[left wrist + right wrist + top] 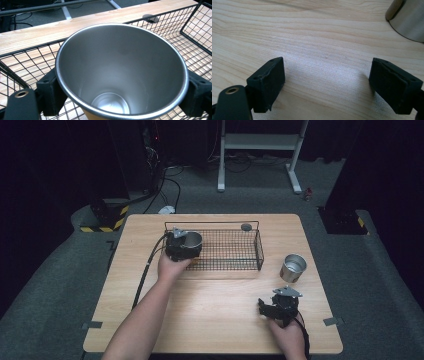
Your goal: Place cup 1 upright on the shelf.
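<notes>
Wooden table (215,320) carries the right gripper (267,309) nearest, jaws spread over bare wood. Beyond it a steel cup (293,267) stands beside the wire basket (259,251). Farther, the left gripper (187,245) pinches a second cup (120,72) inside the basket's left end.

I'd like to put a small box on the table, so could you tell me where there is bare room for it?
The front left of the table, beside the forearm, is bare, as is the strip between the basket and the right gripper. It is crowded at the basket's left end, where the left gripper holds a cup, and around the second cup.
</notes>
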{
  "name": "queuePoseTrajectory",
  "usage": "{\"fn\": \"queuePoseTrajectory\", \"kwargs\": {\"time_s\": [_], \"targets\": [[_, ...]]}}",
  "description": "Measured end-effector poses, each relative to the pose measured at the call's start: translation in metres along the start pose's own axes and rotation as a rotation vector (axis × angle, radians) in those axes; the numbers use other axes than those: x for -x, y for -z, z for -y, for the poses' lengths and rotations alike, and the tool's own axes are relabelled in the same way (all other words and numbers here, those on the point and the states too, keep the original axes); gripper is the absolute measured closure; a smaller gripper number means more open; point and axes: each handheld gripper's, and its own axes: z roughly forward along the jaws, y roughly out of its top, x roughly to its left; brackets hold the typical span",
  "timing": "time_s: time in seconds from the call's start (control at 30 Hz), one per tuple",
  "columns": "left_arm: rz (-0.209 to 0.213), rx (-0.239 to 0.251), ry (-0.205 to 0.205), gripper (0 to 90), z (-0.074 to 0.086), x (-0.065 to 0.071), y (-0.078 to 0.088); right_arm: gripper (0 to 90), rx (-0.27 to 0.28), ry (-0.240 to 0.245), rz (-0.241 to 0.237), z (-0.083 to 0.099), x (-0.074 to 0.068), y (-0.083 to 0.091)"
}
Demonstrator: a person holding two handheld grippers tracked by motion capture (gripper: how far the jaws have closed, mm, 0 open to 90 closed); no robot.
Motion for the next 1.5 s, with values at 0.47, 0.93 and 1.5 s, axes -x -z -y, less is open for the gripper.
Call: {"fn": "queuePoseTrajectory", "kwargs": {"time_s": [0.47,0.93,1.5], "targets": [[-0.002,-0.05,-0.019,7.3,0.003,-0.001,0.001,13.3,0.0,0.0,-0.001,0.0,0.0,0.0],[-0.008,-0.041,-0.022,0.3,0.0,-0.003,0.02,13.3,-0.001,0.0,-0.001,0.0,0.0,0.0],[0.004,-0.019,-0.008,0.1,0.021,-0.007,0.05,13.3,-0.001,0.001,-0.002,0.0,0.0,0.0]]}}
